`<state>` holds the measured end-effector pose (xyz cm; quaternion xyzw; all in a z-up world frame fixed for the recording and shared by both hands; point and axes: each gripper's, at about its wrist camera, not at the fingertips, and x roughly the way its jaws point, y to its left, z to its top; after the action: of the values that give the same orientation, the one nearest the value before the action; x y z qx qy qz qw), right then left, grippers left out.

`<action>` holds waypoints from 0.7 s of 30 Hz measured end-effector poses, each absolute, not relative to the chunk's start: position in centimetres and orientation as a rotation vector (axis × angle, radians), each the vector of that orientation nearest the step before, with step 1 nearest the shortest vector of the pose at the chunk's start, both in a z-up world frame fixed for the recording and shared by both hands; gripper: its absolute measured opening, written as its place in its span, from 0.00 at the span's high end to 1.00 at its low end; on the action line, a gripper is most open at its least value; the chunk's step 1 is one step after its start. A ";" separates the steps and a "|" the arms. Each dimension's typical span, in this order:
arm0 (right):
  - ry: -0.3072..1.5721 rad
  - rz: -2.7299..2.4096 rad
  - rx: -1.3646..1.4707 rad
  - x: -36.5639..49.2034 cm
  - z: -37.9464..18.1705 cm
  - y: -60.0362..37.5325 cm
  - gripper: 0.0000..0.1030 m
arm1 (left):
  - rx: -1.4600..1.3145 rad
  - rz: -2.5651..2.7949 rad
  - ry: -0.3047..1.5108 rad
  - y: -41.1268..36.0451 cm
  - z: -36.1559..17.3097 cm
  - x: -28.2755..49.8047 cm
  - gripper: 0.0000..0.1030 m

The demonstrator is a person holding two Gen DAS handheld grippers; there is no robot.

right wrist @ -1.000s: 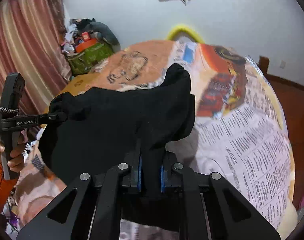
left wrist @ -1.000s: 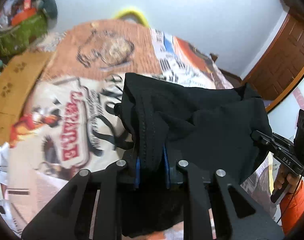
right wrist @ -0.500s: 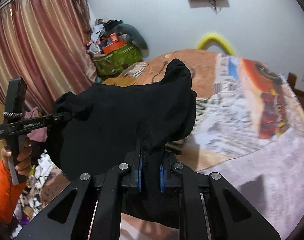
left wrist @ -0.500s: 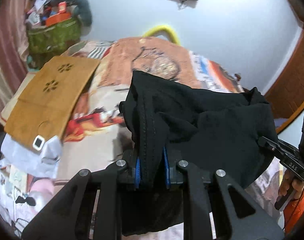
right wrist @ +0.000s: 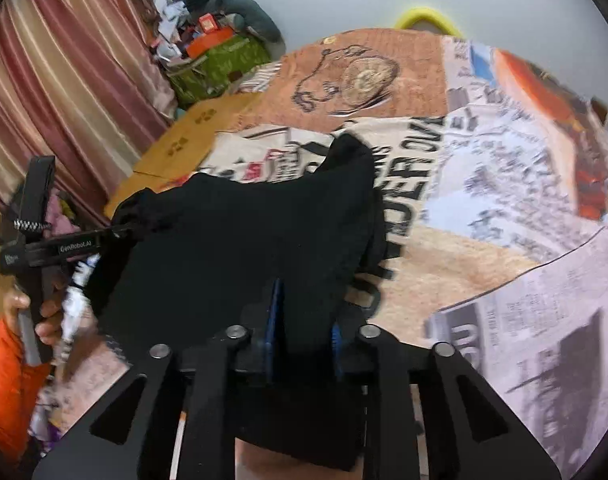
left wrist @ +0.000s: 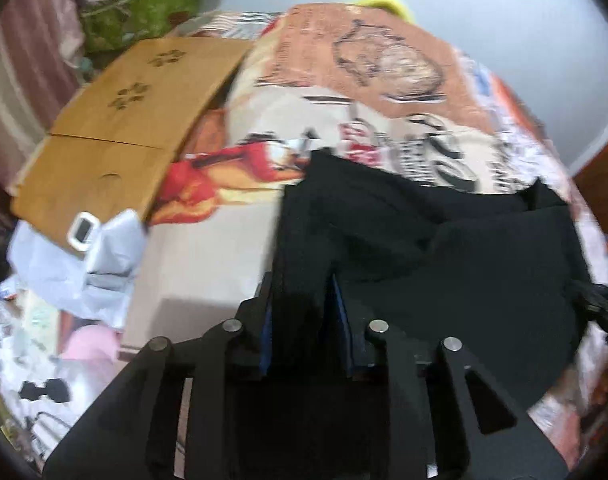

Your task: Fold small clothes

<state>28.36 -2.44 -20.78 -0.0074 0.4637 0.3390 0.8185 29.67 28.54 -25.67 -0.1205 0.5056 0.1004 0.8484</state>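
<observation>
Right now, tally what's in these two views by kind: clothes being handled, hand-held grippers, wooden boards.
Black garment: 1
Hand-held grippers: 2, left hand-held gripper and right hand-held gripper
Wooden board with paw cutouts: 1
Total: 4

A: The left wrist camera is looking steeply down along its fingers at the printed bedspread [left wrist: 383, 60], very close to the black garment [left wrist: 463, 264].

B: The right wrist camera is facing the same bedspread [right wrist: 503, 184] and garment [right wrist: 232, 248], also catching the left gripper [right wrist: 122, 232] side-on.
</observation>
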 end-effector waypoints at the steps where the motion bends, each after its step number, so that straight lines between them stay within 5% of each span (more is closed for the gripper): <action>1: 0.977 0.717 -0.034 28.2 -20.6 -2.6 0.76 | -0.244 0.223 1.054 28.6 -25.5 29.7 0.71; 5: 0.923 0.699 -0.052 28.0 -19.2 -3.7 0.65 | -0.211 0.251 1.011 29.2 -24.2 29.7 0.69; 14: 0.857 0.812 -0.043 30.8 -17.5 -1.3 0.65 | -0.201 0.108 0.898 27.0 -20.4 30.3 0.50; 21: 0.952 0.814 -0.048 34.9 -21.6 1.5 0.65 | -0.179 0.080 1.013 26.4 -24.9 32.6 0.50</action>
<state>34.93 1.48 -21.55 -0.0226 0.4455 0.3807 0.8100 32.62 26.41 -24.92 -0.0856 0.4842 0.0382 0.8699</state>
